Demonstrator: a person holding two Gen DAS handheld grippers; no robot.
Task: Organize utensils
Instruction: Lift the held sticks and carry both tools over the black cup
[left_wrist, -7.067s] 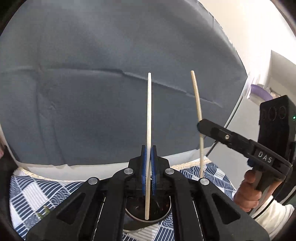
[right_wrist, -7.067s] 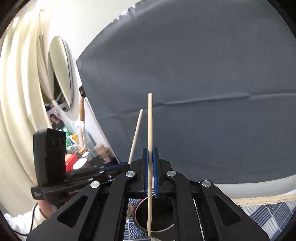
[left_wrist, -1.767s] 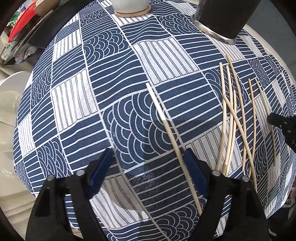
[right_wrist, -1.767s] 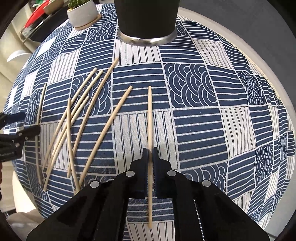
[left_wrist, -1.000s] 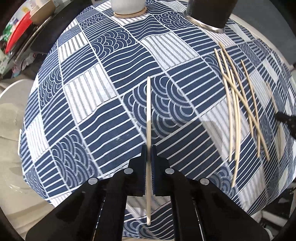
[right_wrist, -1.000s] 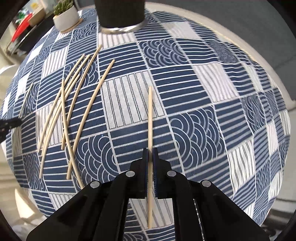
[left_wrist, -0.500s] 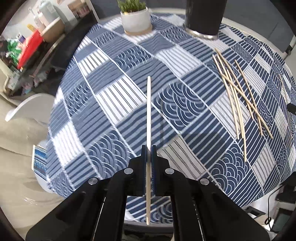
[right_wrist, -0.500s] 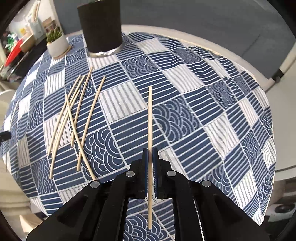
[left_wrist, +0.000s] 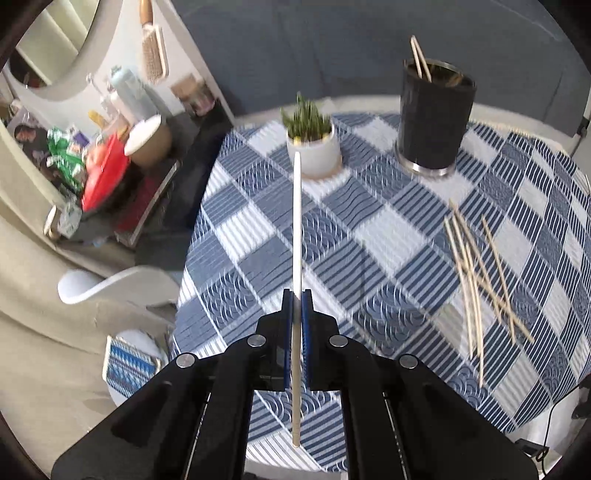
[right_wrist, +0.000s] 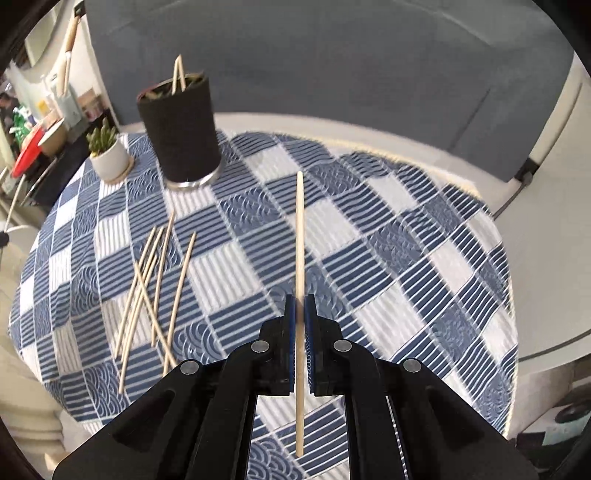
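Judging from how things lie, the job is under way but far from finished: two chopsticks already stand in the black cup, their tips poking above its rim, while a loose heap of about half a dozen sticks lies crossed on the checked tablecloth, well apart from the cup. Each hand carries one more. The left gripper is clenched on a pale stick pinched between its blue pads, the stick running straight out along the fingers and lifted clear of the cloth, its far tip showing in front of the small potted plant. The right gripper is likewise grasping a stick, held above the cloth to the right of the heap and pointing toward the far edge of the table. Neither held stick is over the cup yet; both look some way short of it. What remains, by my reckoning, is to carry these two to the cup, drop them in, and then clear the heap, so well under half of the sticks are stowed.
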